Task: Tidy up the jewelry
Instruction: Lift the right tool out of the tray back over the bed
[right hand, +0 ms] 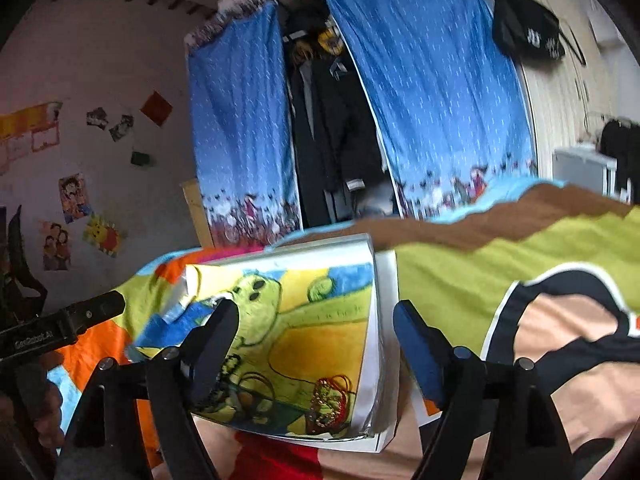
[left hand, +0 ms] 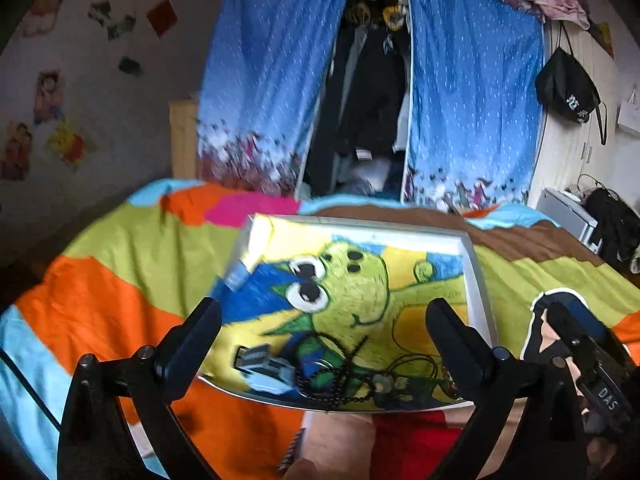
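A shallow white tray (left hand: 476, 276) lined with a green cartoon dinosaur drawing lies on the bed. At its near end sit a black bead chain (left hand: 340, 376), thin dark cords (left hand: 416, 364) and a grey-blue clip-like piece (left hand: 264, 364). The right wrist view shows gold and red bangles (right hand: 330, 400) in the near right corner of the tray (right hand: 382, 320). My left gripper (left hand: 324, 306) hangs open above the tray's near half, holding nothing. My right gripper (right hand: 316, 308) is open too, its fingers standing either side of the tray's right wall without touching it.
The tray rests on a bedspread (left hand: 120, 280) in orange, green, blue and brown. Beyond the bed stands a wardrobe with blue curtains (left hand: 472, 92) parted over dark clothes. A black bag (left hand: 568, 88) hangs at the right. Stickers dot the left wall.
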`<action>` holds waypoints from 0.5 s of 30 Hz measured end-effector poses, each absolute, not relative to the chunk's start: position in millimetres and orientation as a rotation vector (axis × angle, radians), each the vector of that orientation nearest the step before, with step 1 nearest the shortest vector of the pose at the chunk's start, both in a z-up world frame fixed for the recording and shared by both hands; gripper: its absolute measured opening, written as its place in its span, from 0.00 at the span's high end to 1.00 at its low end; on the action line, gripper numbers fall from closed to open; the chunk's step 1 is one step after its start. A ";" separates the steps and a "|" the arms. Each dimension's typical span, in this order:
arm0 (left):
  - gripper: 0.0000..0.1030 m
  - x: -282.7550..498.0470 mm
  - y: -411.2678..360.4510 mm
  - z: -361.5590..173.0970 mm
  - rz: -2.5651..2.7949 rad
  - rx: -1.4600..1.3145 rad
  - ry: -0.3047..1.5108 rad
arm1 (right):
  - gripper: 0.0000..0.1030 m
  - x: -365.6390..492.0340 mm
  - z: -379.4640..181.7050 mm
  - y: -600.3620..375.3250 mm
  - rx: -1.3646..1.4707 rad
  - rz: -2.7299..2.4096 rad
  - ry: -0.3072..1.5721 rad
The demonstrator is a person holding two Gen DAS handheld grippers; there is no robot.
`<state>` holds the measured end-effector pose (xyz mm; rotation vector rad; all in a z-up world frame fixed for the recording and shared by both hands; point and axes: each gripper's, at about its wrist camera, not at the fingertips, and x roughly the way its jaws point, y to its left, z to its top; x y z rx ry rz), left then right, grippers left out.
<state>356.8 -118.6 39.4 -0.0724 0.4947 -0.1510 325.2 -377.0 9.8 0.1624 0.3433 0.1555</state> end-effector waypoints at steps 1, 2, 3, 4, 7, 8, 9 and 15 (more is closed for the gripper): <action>0.02 349.3 -116.7 44.2 -0.149 -0.071 0.480 | 0.16 316.8 13.9 -375.7 0.154 0.145 0.317; 0.02 343.2 -115.1 47.5 -0.154 -0.070 0.475 | 0.04 310.4 16.7 -375.1 0.147 0.137 0.298; 0.02 337.0 -113.6 50.6 -0.159 -0.068 0.472 | 0.00 302.4 19.6 -374.0 0.137 0.124 0.275; 0.02 328.1 -111.8 55.1 -0.158 -0.063 0.465 | 0.00 292.8 22.8 -372.5 0.128 0.115 0.244; 0.02 304.3 -106.4 64.8 -0.142 -0.044 0.438 | 0.00 275.4 30.8 -372.5 0.123 0.114 0.205; 0.02 296.6 -104.8 67.2 -0.141 -0.038 0.434 | 0.00 267.9 34.1 -371.3 0.126 0.114 0.192; 0.02 290.0 -103.2 69.1 -0.139 -0.034 0.430 | 0.00 261.4 35.9 -370.9 0.131 0.113 0.180; 0.02 241.0 -84.0 78.1 -0.123 -0.042 0.393 | 0.00 209.5 32.1 -365.3 0.148 0.063 0.137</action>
